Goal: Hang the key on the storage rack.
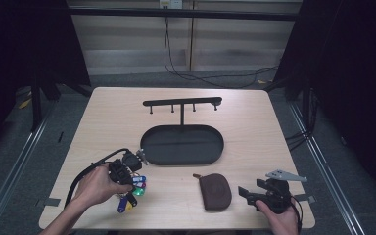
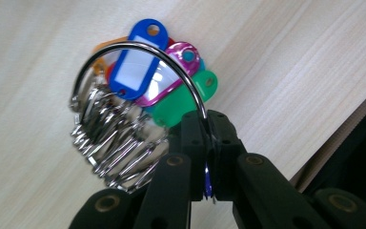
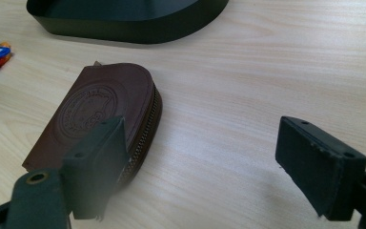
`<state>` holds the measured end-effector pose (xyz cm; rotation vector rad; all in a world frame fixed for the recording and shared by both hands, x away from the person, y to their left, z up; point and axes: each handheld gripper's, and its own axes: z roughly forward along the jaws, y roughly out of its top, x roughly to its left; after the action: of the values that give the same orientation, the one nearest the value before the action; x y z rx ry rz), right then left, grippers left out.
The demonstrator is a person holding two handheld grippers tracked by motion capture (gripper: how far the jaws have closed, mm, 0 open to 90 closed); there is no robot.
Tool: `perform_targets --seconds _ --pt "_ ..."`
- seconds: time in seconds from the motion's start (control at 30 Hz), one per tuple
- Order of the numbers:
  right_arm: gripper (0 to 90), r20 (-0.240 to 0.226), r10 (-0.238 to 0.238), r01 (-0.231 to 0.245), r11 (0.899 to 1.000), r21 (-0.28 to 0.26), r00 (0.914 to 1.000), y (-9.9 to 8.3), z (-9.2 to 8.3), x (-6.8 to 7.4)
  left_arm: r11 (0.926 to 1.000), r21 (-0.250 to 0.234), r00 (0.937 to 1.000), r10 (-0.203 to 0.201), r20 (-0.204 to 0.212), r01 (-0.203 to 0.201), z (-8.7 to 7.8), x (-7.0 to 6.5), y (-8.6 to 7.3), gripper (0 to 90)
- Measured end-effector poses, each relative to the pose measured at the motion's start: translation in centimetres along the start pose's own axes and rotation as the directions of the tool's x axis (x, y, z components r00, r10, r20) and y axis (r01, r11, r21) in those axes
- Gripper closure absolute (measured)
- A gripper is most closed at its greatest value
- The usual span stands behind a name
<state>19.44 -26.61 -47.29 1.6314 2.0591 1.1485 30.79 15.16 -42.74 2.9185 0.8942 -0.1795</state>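
A bunch of keys with coloured tags is held by its large metal ring, which is pinched between the closed jaws of the left gripper just above the table. The lifting step is judged to be in hand. Ahead of that claw and to its right, the black stand with its hook bar and oval tray is seen; the ring would next need to be carried up to a hook. Further right, a brown zip pouch lies just beside the right gripper, whose jaws are spread wide and hold nothing.
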Motion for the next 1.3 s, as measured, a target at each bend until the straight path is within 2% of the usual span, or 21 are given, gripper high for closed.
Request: perform_targets --seconds 0.2,0.33,0.43,0.57,0.87,1.17,1.3 --pt "17.7 0.001 0.002 -0.002 1.000 0.004 1.0000 0.0 0.0 -0.1 0.9997 -0.020 0.9999 -0.011 -0.001 0.011 -1.1 0.3 0.0 87.4" --pt "17.6 0.001 0.002 -0.002 1.000 0.004 1.0000 0.0 0.0 -0.1 0.9970 -0.059 0.9987 -0.050 0.006 0.050 -2.3 0.9 -0.4 87.5" --pt "17.6 -0.001 0.000 0.000 1.000 0.006 1.0000 0.0 0.1 0.0 0.9958 -0.067 0.9980 -0.063 -0.007 0.063 -3.1 1.1 -0.5 87.6" --pt "17.7 0.000 0.001 -0.001 1.000 0.005 1.0000 0.0 0.0 -0.1 0.9951 -0.078 0.9981 -0.061 -0.010 0.060 -3.8 1.4 -0.5 87.6" --pt "17.4 0.001 0.005 -0.005 1.000 0.007 1.0000 0.0 0.0 -0.1 0.9904 -0.104 0.9955 -0.094 -0.015 0.092 -5.1 1.7 -0.6 87.7" --pt "17.1 0.000 0.011 -0.011 1.000 0.005 0.9999 0.0 0.0 -0.1 0.9926 -0.099 0.9971 -0.072 -0.022 0.070 -6.5 1.8 -0.6 87.6" --pt "17.1 0.005 0.012 -0.012 1.000 0.011 0.9999 0.0 0.0 -0.2 0.9911 -0.111 0.9972 -0.075 -0.005 0.073 -7.1 1.9 -0.7 87.5"
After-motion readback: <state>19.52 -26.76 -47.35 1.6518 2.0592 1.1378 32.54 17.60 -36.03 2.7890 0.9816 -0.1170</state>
